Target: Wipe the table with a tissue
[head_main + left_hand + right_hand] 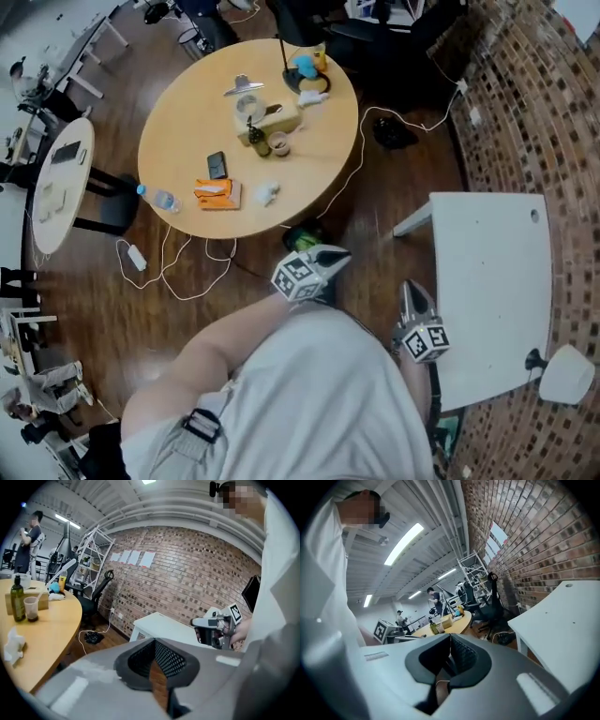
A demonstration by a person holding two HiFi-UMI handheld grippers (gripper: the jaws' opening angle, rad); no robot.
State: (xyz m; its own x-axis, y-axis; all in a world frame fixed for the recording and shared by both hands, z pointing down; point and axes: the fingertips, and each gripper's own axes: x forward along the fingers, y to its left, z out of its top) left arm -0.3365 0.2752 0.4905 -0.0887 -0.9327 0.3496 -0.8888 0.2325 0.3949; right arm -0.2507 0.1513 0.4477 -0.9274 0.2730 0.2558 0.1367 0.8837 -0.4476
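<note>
A round wooden table (183, 112) stands ahead of me, with a crumpled white tissue (266, 194) near its front edge and a tissue box (274, 120) at its middle. The tissue (13, 646) also shows at the far left of the left gripper view. My left gripper (336, 254) hangs in the air short of the table's edge, its jaws shut with nothing between them (153, 641). My right gripper (410, 290) is held beside a white table (487, 281), jaws together and empty (450, 637). Both are held close to my body.
The round table carries a green bottle (257, 137), a cup (278, 144), a phone (217, 164), an orange pack (217, 192) and a water bottle (161, 199). Cables (178, 267) trail on the wooden floor. A brick wall (525, 103) runs along the right. People stand in the background (29, 536).
</note>
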